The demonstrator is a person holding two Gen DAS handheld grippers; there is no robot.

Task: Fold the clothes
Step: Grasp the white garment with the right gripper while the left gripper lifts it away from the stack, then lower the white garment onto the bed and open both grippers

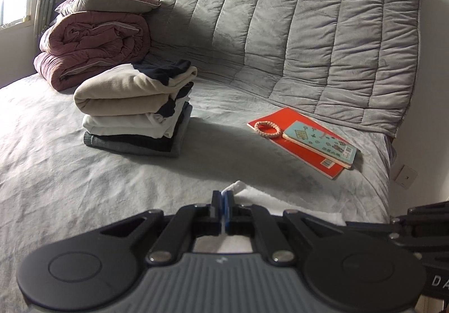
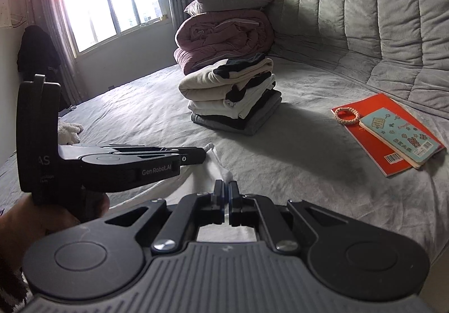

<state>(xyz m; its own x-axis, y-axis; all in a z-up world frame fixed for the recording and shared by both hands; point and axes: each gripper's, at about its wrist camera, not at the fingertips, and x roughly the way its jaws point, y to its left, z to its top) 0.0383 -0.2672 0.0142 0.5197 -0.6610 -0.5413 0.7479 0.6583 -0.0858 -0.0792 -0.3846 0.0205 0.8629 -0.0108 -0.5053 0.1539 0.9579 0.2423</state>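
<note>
A white garment [image 1: 283, 205] lies on the grey bed [image 1: 84, 178] just ahead of me. My left gripper [image 1: 222, 195] is shut on a raised edge of it, and white cloth shows between the pads. In the right wrist view my right gripper [image 2: 226, 190] is shut on another bunched bit of the same white garment [image 2: 224, 172]. The left gripper [image 2: 203, 156] comes in from the left there, side-on, with a white corner at its tip and a hand [image 2: 42, 217] below it. Further back stands a stack of folded clothes [image 1: 134, 105] [image 2: 233, 94].
A rolled maroon duvet [image 1: 92, 43] with a pillow [image 1: 112, 0] on top sits behind the stack. A red book, a teal booklet [image 1: 320, 143] and a braided ring [image 1: 266, 129] lie to the right. A quilted grey backrest [image 1: 308, 32] rises behind. A plush toy [image 2: 68, 130] lies far left.
</note>
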